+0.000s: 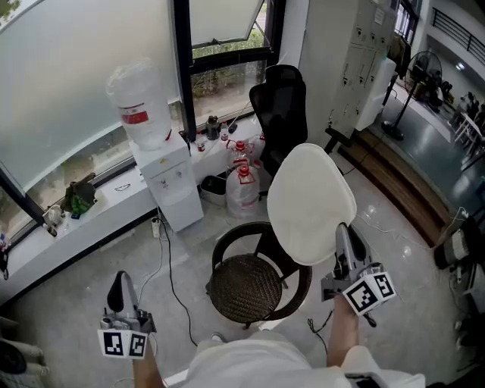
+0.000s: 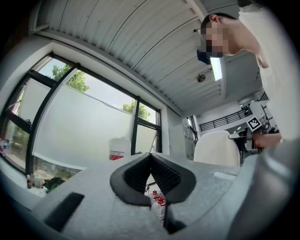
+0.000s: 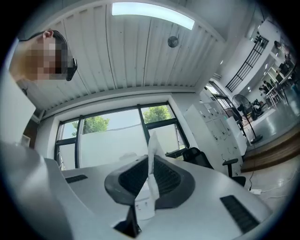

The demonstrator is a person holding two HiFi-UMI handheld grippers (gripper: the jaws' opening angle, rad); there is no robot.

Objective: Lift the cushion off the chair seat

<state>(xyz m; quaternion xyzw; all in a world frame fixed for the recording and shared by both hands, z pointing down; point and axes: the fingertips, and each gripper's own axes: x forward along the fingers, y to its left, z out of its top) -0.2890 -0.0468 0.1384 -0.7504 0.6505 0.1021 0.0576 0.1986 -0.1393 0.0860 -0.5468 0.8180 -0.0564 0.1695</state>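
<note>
The right gripper is clamped on the edge of the cushion, which hangs in the air above the chair, clear of its seat. The left gripper is off to the side, its 2 jaws together on nothing.

Tall dark-framed windows with frosted panes fill the far wall, with green trees beyond them. A white sill runs below. A white water dispenser stands against it, beside red-capped water jugs on the pale glossy floor. To the right are a black office chair, white lockers, a pedestal fan and a wooden step. The ribbed ceiling carries a lit strip light.
</note>
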